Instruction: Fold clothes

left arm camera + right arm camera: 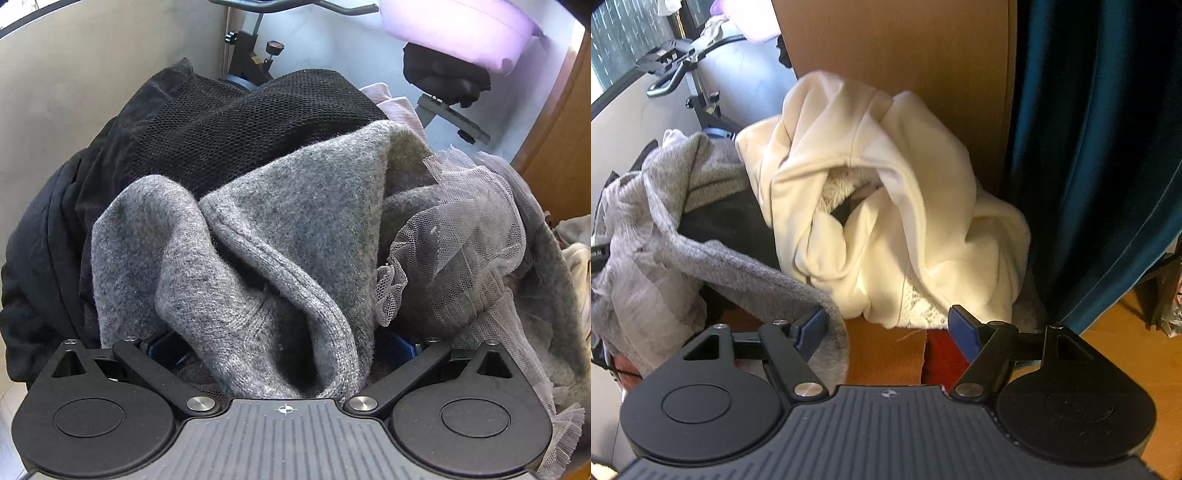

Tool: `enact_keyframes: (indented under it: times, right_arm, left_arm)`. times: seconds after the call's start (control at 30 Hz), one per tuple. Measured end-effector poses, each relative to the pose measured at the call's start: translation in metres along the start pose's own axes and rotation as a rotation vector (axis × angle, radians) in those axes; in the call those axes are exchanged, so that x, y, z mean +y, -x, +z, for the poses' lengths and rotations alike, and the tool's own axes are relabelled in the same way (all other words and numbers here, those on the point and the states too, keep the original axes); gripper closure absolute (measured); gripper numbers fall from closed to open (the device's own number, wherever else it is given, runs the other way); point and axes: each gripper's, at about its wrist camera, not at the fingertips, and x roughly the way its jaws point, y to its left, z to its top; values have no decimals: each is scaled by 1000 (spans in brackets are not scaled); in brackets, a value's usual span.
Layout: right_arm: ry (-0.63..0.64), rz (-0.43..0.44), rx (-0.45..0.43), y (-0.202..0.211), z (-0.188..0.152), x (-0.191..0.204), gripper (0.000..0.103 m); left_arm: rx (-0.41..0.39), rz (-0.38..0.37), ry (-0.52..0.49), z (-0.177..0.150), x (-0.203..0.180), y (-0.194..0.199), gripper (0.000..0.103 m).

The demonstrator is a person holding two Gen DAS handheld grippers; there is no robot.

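Nearest the left wrist camera, the left gripper point(284, 345) has its jaws spread wide around a thick fold of the fuzzy grey knitted sweater point(280, 236); the blue pads are mostly buried, so whether they press on it cannot be told. Beyond the knit lie a grey tulle skirt point(458, 229), then a black mesh garment point(236, 122).

The right gripper point(888, 332) stands wide open; the grey sweater's edge point(746, 258) drapes against its left pad point(810, 328), seemingly unpinched. Beyond sits a crumpled cream fleece hoodie point(886, 206) before a brown wooden panel point(905, 44).
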Motion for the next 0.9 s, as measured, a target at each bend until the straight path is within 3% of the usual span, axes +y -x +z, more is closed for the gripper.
enact_keyframes:
  times: [0.23,0.37,0.53,0.6,0.67,0.77,0.9]
  right_arm:
    - [17,-24,-60,0,22,3,30]
    - [77,-106,-103,-17,37,9,30]
    - [-2,-137,-137,-45,57,2,30]
    - [-23,-123,-140,-54,63,0,38]
    - [-9,-97,-127,-59,67,4,80]
    - [7,-61,-116,-57,69,14,92]
    - [57,-6,-96,-52,65,31,94]
  left_arm:
    - [-2,3,-9,1,-2,3,1]
    - [-39,29,-36,1,-7,18,1]
    - [-74,19,-62,-1,-13,37,1]
    - [-69,12,-57,0,-15,39,1]
    - [-71,13,-52,0,-17,42,1]
    - [-82,12,-46,-1,-18,46,1]
    - [-87,-5,-31,-1,-15,49,1]
